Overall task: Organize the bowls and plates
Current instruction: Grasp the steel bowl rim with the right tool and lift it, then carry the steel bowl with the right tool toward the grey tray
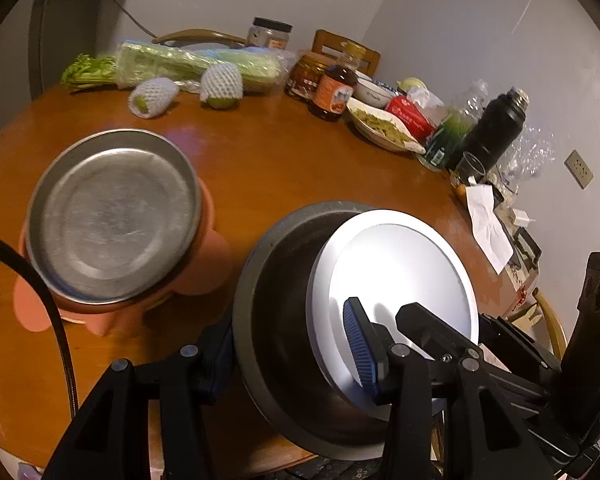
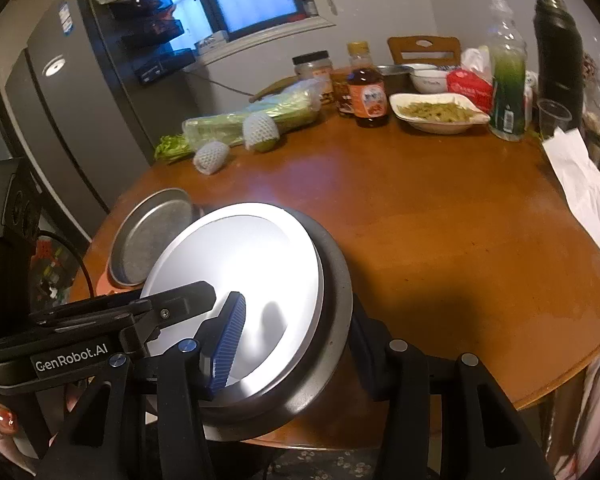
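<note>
A dark metal bowl with a white plate lying in it is held at the round table's near edge, partly out over the edge. My left gripper is shut on it: the blue pad presses the plate's face and the other finger sits outside the bowl's wall. My right gripper clamps the same bowl and plate from the opposite side. To the left, a steel plate rests on a pink bowl; in the right wrist view the steel plate lies behind the stack.
Along the wooden table's far side lie bagged celery, two fruits in foam nets, jars, a sauce bottle, a dish of food, a black flask and paper. A fridge stands left. A cable hangs near the left gripper.
</note>
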`<act>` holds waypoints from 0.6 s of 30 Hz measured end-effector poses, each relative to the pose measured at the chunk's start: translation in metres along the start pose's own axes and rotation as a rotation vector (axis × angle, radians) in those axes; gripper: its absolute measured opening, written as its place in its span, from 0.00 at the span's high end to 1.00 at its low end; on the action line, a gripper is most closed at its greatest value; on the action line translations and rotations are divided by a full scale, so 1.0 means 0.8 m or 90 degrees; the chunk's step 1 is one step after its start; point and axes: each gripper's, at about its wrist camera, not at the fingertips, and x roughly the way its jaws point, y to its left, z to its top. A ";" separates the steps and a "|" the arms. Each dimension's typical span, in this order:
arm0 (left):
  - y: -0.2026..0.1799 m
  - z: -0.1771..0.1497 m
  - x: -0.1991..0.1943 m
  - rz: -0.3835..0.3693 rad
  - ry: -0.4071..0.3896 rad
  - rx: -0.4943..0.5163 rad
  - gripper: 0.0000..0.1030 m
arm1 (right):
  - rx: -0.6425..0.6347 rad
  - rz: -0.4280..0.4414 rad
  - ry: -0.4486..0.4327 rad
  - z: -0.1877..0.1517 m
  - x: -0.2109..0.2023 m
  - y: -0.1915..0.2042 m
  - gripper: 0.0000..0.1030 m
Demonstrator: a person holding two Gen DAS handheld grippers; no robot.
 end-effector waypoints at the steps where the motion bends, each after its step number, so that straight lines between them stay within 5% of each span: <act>1: 0.004 0.001 -0.006 0.001 -0.006 -0.003 0.52 | -0.004 0.002 -0.001 0.002 0.000 0.004 0.51; 18: 0.092 0.019 -0.064 0.049 -0.085 -0.067 0.52 | -0.092 0.052 -0.008 0.039 0.031 0.104 0.51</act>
